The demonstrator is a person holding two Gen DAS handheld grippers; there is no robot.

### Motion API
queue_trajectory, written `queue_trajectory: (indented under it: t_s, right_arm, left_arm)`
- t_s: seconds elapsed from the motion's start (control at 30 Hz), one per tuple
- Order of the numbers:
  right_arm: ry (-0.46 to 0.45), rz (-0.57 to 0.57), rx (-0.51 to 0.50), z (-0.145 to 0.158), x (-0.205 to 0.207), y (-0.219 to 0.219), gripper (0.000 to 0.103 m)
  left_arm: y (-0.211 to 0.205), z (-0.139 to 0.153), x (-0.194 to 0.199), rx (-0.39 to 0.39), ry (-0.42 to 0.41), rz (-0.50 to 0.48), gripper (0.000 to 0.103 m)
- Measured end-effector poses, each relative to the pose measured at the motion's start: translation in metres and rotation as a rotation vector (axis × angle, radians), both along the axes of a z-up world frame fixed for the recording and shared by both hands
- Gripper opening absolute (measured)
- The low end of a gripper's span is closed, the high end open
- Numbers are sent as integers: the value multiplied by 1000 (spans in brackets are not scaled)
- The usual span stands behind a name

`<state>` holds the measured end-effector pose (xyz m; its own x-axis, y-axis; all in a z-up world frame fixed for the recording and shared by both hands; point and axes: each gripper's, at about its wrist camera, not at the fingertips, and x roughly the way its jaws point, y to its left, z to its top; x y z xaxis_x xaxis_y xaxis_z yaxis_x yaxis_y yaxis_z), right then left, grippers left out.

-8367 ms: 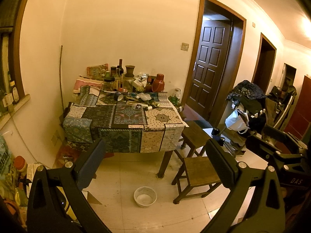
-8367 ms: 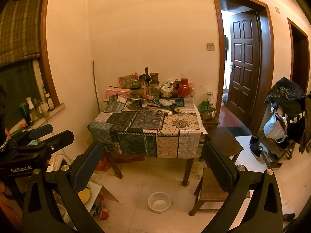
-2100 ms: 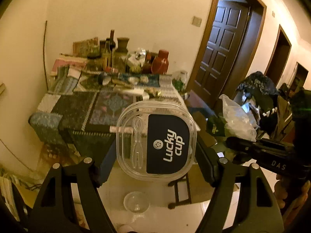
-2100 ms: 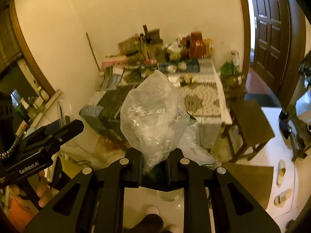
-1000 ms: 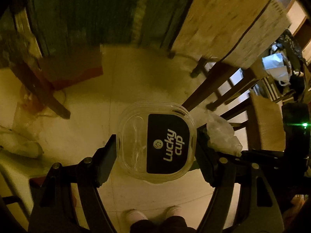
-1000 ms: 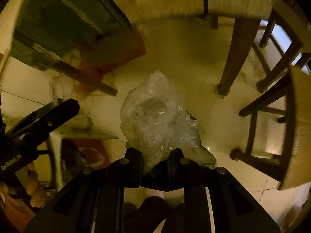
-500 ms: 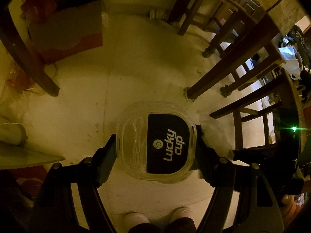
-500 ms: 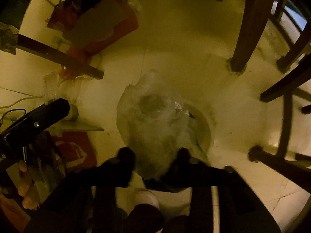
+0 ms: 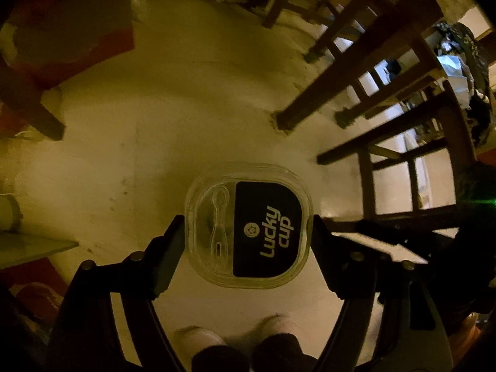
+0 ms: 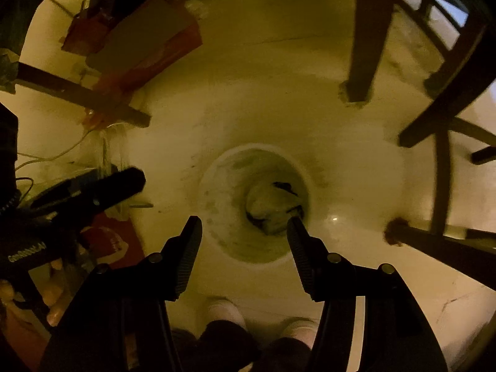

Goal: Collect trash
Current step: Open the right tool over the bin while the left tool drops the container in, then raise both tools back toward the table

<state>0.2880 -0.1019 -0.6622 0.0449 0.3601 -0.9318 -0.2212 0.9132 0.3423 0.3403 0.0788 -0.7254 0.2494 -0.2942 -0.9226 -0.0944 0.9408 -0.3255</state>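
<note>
The plastic lid (image 9: 248, 226), clear with a dark "Lucky cup" label and a moulded spoon shape beside it, is clenched by its two side edges in the left tongs (image 9: 248, 232), held flat-on to the camera above the pale floor, its longer side running along the fingers. In the right wrist view the white bin (image 10: 217, 204) stands on the floor directly under the right tongs (image 10: 245, 232), whose jaws are spread wide with nothing between them; a crumpled plastic bag (image 10: 272, 207) already lies at the bottom of the bin. The relation that matters is where the lid sits against that bin: from the right view the left tongs show at the left edge, off to the side of the bin's mouth and not over it, and no bin rim is visible beneath the lid in the left view. So the lid probably has to travel to the person's right, toward the spot the empty tongs now occupy, before it is let go. The person's feet (image 10: 223, 310) are just behind the bin, and dark chair legs (image 10: 365, 46) stand near it on the far and right sides.
</note>
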Motion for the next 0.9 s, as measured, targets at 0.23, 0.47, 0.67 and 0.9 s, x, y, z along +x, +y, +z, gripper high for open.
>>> queue_trajectory:
  t_s: [0.23,0.47,0.67,0.9]
  right_arm:
    - [-52,-22,-40,42,2,-11,53]
    - [-86,-17,-41,86,3,-15,53]
    - [-117,-14,-29,137,4,-16,53]
    - [-197,5,-8,234,1,-10,53]
  left_arm:
    - [-15,9,-4,-6,46,-27,78]
    - [-19,50,-11,27,37,-34,78]
    - [-12,131,-22,91,-21,-13,78]
    - [-3,243,-30,133,-127,12,78]
